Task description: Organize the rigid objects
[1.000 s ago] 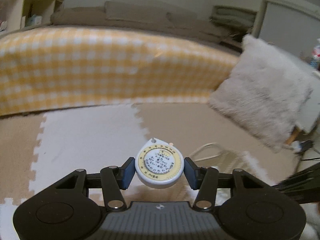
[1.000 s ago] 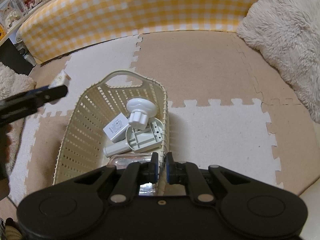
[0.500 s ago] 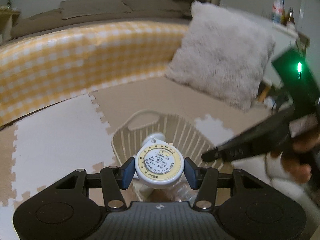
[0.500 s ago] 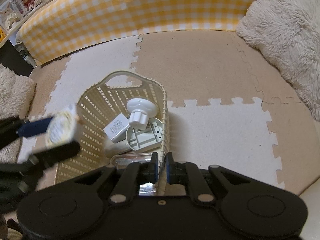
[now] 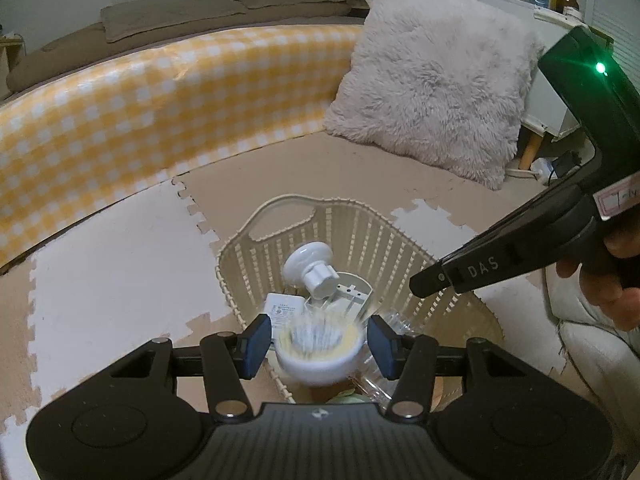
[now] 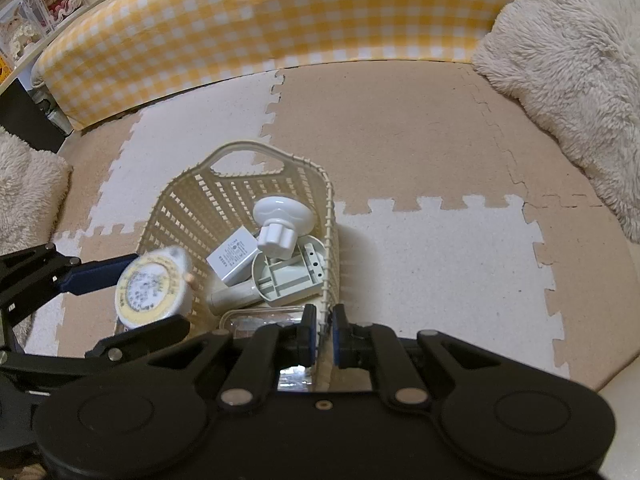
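Observation:
A cream slotted basket (image 5: 352, 216) (image 6: 192, 200) stands on the foam floor mat. In it lie a white knob-shaped piece (image 5: 310, 266) (image 6: 280, 220), a white charger block (image 5: 282, 308) (image 6: 232, 258) and a grey-white plastic holder (image 6: 288, 276). My left gripper (image 5: 318, 340) is open above the basket's near rim, and a round white and yellow tape measure (image 5: 320, 350) (image 6: 154, 288) is motion-blurred between its fingers, loose from the pads. My right gripper (image 6: 321, 330) is shut on the basket's right wall.
A yellow checked bumper (image 5: 160, 96) runs along the back. A fluffy cushion (image 5: 436, 92) (image 6: 568, 60) leans at the right. The right gripper's body (image 5: 560, 220) crosses the left wrist view. Another fluffy cushion (image 6: 24, 184) lies at the left.
My left gripper swung over the basket, tilted down and opened. The tape measure has come free of its pads. My right gripper kept its hold on the basket wall.

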`<state>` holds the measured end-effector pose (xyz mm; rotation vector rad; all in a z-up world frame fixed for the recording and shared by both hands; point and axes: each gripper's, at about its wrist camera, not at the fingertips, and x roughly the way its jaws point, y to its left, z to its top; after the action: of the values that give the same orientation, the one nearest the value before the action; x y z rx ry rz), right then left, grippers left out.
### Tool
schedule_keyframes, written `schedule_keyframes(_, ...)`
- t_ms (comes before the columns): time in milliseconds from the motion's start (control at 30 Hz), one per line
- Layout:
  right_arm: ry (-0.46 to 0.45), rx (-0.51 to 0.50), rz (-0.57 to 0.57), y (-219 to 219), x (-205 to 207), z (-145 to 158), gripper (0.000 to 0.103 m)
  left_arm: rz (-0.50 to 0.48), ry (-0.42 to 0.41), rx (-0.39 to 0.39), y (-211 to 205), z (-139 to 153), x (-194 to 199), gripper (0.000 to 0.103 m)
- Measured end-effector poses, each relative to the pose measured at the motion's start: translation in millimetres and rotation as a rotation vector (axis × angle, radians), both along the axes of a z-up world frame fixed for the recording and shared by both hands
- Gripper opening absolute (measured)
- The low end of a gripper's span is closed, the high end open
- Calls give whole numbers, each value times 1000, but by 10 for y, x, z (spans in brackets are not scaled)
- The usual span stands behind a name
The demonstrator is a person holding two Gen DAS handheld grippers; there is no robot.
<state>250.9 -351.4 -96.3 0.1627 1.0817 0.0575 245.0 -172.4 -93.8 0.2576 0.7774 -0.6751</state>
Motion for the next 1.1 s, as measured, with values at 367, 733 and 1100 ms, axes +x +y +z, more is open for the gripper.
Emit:
schedule_keyframes(367, 1, 0, 1, -21, -1, -2, 8, -1, 22, -17, -10, 26, -5, 61)
schedule_keyframes(733, 2, 4, -4, -17, -2, 0, 8, 6, 19, -22, -5, 130, -53, 67)
schedule_keyframes(1100, -86, 10, -74, -61, -197, 286, 19, 83, 6, -73, 291, 391, -228, 84)
